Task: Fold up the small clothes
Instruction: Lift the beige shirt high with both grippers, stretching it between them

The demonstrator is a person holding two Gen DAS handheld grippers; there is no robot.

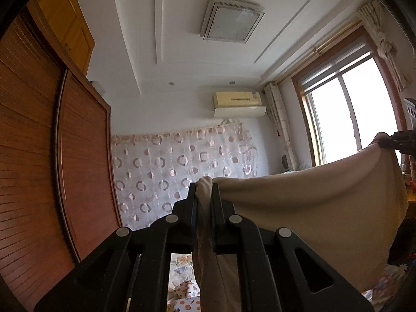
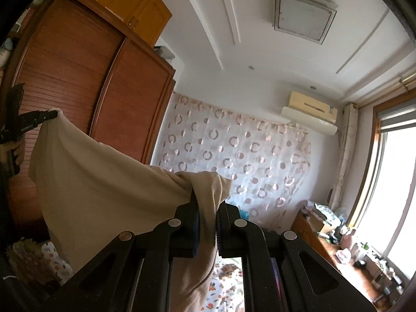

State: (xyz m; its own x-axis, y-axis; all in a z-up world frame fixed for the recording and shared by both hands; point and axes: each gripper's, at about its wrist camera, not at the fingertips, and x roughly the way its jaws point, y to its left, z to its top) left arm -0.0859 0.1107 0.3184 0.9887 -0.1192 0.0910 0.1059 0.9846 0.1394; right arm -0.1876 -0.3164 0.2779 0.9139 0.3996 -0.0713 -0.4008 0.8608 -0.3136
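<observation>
A wooden wardrobe (image 1: 39, 143) with slatted doors fills the space to the left of the left gripper (image 1: 204, 195), and from the right wrist view it stands behind and to the left of the right gripper (image 2: 208, 205). Straight ahead of both tools hangs a sheer curtain (image 1: 182, 163) patterned with circles, with an air conditioner (image 1: 238, 102) on the wall above it. A bright window (image 1: 348, 119) lies off to the right of the tools, and a square ceiling light (image 1: 231, 19) sits overhead.

The beige garment (image 1: 312, 202) is held up in the air, stretched between the two grippers and sagging in the middle. Below it, past the tool bodies, lies a flowered bedsheet (image 2: 226, 283).

The left gripper is clenched on one bunched corner of the garment, with cloth pinched between its black fingers (image 1: 192, 200) and trailing down behind them. The right gripper is clamped on the opposite corner, and a fold of fabric drapes over its fingertips. In the right wrist view a hand (image 2: 15, 150) grips the left tool's handle at the far left edge.
</observation>
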